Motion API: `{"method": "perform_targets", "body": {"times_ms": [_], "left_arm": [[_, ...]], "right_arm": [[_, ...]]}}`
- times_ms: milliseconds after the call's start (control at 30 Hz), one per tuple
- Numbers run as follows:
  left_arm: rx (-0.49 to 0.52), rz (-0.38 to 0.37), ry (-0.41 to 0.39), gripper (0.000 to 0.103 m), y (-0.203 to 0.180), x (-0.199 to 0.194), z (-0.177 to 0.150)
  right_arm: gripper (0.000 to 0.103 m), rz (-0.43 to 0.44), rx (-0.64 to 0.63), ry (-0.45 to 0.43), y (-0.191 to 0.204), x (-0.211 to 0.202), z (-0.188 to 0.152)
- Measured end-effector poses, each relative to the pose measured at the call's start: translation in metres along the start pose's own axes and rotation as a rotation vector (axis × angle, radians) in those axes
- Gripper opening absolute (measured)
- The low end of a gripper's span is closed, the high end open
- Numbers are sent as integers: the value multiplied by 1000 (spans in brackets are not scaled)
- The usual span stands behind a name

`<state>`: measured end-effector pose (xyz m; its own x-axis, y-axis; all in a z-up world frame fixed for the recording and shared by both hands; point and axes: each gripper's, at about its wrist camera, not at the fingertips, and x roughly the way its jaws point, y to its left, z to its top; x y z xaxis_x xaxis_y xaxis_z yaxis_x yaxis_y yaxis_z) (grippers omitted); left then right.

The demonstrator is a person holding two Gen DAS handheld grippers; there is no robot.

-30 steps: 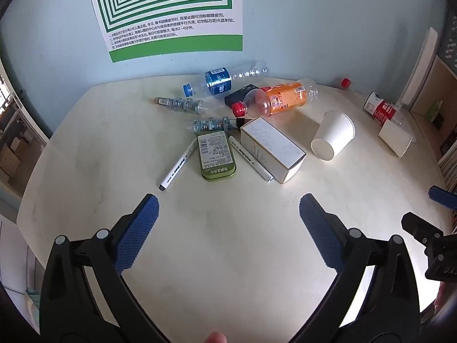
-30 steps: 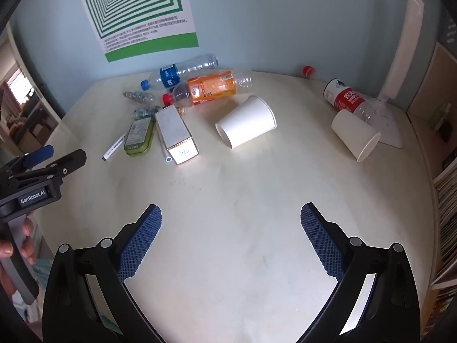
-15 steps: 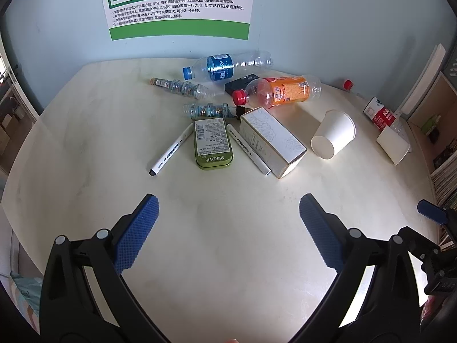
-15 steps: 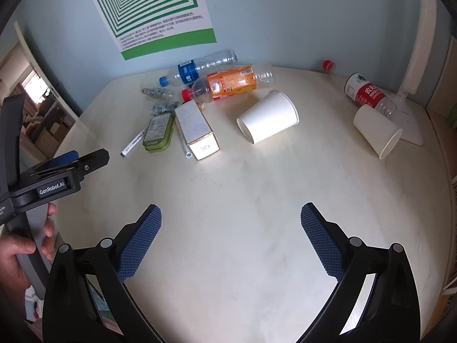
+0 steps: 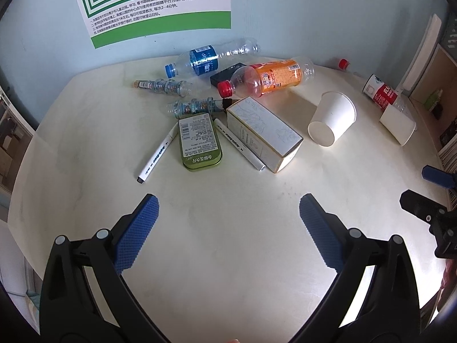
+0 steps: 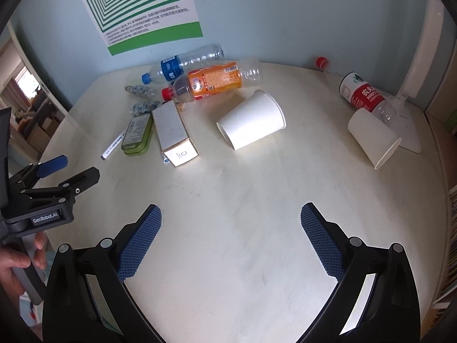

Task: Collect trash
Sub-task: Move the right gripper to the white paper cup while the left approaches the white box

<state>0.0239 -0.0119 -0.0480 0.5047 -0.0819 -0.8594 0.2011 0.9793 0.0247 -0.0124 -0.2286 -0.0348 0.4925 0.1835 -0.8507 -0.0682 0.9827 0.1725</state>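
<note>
**Two empty grippers poised over a littered desk, nothing picked up yet**

Both views look down on a pale, rounded desk (image 6: pixel 257 228) against a blue wall. The left gripper (image 5: pixel 228 214) and the right gripper (image 6: pixel 231 228) sit at the bottom centre of their own frames, jaws spread wide, holding nothing.

The trash lies across the upper half of each frame. In the right wrist view, a white paper cup (image 6: pixel 251 120) lies on its side at centre, mouth facing the lower left. Above it and to the left lies an orange-labelled clear plastic bottle with a red cap (image 6: pixel 212 81), and beyond that a blue-labelled clear plastic bottle (image 6: pixel 182 65). At the right, a second white paper cup (image 6: pixel 374 140) touches a red-labelled clear bottle (image 6: pixel 367 98). To the left are a white cardboard box (image 6: pixel 174 133), a green metal tin (image 6: pixel 137 134) and a white marker pen (image 6: pixel 112 145).

No bin is visible.

The central cup seems the easiest first target for the right gripper. Squeezing gently across the middle of its wall should avoid crushing it or rolling it away. The bottles are round and may roll; closing across the body, not the cap, seems safer.
</note>
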Motion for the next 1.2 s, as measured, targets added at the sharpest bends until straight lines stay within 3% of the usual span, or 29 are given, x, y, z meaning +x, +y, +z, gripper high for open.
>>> {"method": "perform_targets", "body": {"times_ms": [633, 900, 1200], "left_arm": [[80, -38, 85, 96, -35, 55, 35], [121, -11, 101, 96, -54, 87, 62], [150, 20, 147, 96, -64, 121, 72]], "right_arm": [[97, -10, -118, 25, -19, 56, 51], [97, 15, -183, 36, -32, 84, 74], [97, 47, -267, 76, -32, 118, 90]]}}
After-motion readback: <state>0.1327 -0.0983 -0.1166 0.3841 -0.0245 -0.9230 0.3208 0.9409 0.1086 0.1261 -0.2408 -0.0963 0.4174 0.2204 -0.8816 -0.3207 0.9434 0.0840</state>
